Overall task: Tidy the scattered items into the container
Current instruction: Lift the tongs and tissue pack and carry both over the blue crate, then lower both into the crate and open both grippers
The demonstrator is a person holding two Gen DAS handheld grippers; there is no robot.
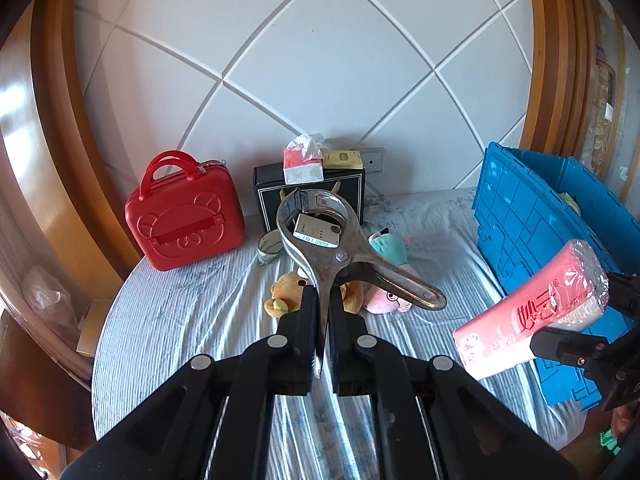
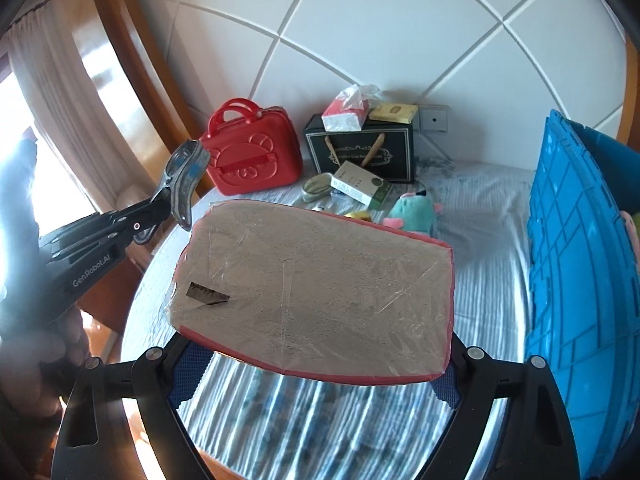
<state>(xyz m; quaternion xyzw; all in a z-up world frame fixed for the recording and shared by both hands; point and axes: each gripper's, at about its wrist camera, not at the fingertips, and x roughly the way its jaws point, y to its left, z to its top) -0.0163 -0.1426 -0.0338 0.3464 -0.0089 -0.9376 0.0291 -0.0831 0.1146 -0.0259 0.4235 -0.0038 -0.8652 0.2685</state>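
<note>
One blue crate (image 1: 532,216) stands at the table's (image 1: 180,320) right edge, one red case (image 1: 184,216) and one black box (image 1: 310,196) at the back, three plush toys (image 1: 386,246) between. The right gripper (image 2: 316,364), raised beside the crate, clamps one pink tissue pack (image 2: 316,288). The left gripper (image 1: 323,312), raised mid-table, pinches one metal clamp (image 1: 340,248) by a handle.

A round table (image 1: 168,340) under a blue-striped cloth is carrying a red case (image 1: 184,216), a black gift box (image 1: 272,196), a glass (image 1: 269,249), plush toys (image 1: 386,276), a white-green carton (image 2: 360,184) and a blue crate (image 1: 532,224), all resting directly on it.
</note>
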